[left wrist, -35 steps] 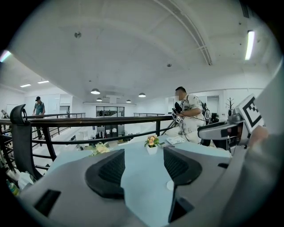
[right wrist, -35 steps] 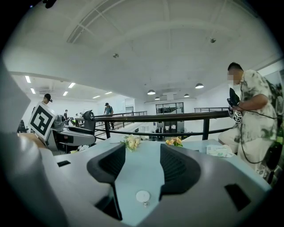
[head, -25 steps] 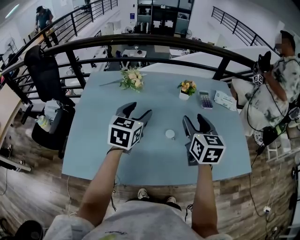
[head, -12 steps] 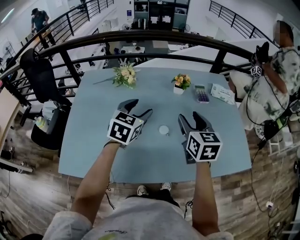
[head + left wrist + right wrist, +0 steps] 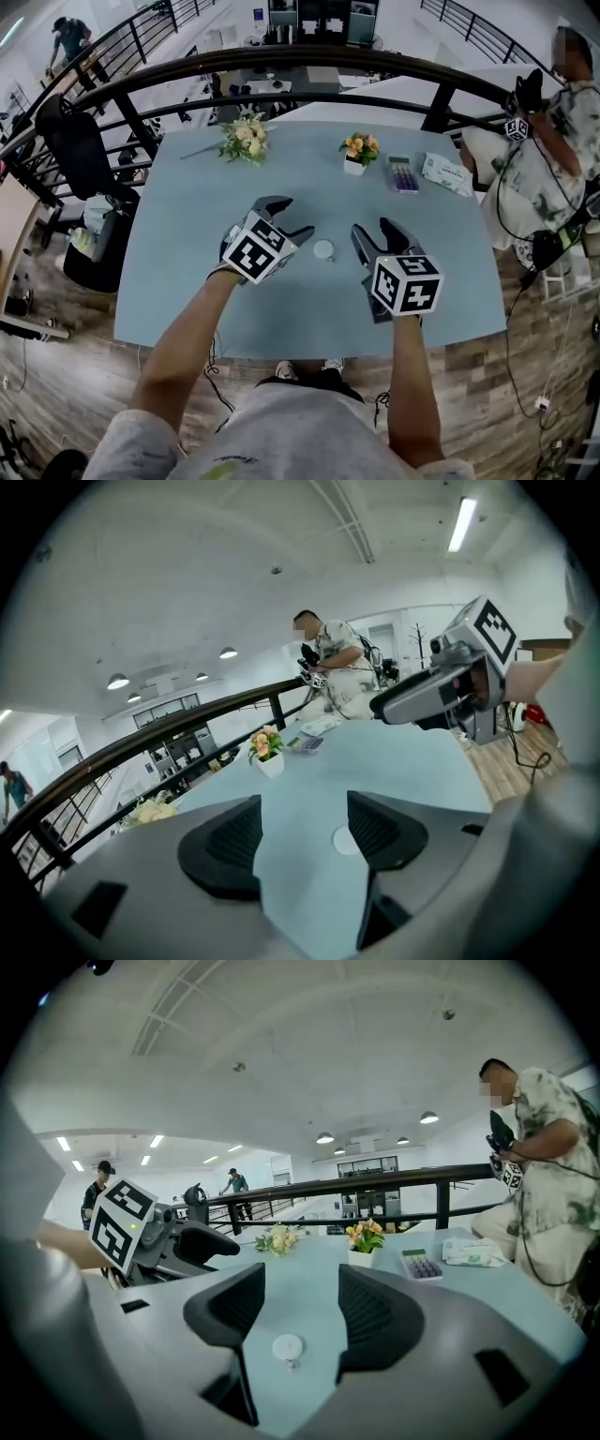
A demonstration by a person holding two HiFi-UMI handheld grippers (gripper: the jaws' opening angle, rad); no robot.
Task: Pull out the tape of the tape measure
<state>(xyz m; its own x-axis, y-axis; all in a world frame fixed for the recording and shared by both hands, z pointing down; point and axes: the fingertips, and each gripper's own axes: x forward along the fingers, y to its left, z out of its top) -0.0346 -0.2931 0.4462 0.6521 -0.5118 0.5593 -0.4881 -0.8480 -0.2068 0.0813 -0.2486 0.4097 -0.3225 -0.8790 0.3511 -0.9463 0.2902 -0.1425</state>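
Both claws are spread wide with nothing in either. Left claw (image 5: pixel 289 217) and right claw (image 5: pixel 375 232) hover low over the table (image 5: pixel 187 281). The tape measure (image 5: pixel 323 249) lies flat on the top between them, touching neither.

In the right gripper view it sits just beyond my jaw gap, with a small tab (image 5: pixel 292 1364) on the side facing me. In the left gripper view only part of it shows, beside one jaw.

Handling, my read:
- It's a small round white case that looks light and smooth. It will likely skid on this slick top if I tug the tab unpinned.
- One claw should pinch the case across its rim, and the left is the nearer side for that.
- The right claw should take the tab with its jaw tips. The tab is tiny, so it's easy to miss or lose.
- The tape is probably thin and spring-loaded, so pull it straight and level to avoid a kink or snap-back.

Room:
- The top is bare all round the case.
- Pot (image 5: pixel 353 150), calculator (image 5: pixel 403 173), packet (image 5: pixel 445 173) and bouquet (image 5: pixel 242 136) sit along the far side, well apart.
- There is a free run to the right, toward the table end. A person (image 5: pixel 553 141) sits beyond that end, so stop short of it.
- The near edge is close under my wrists, so pull sideways rather than toward me.
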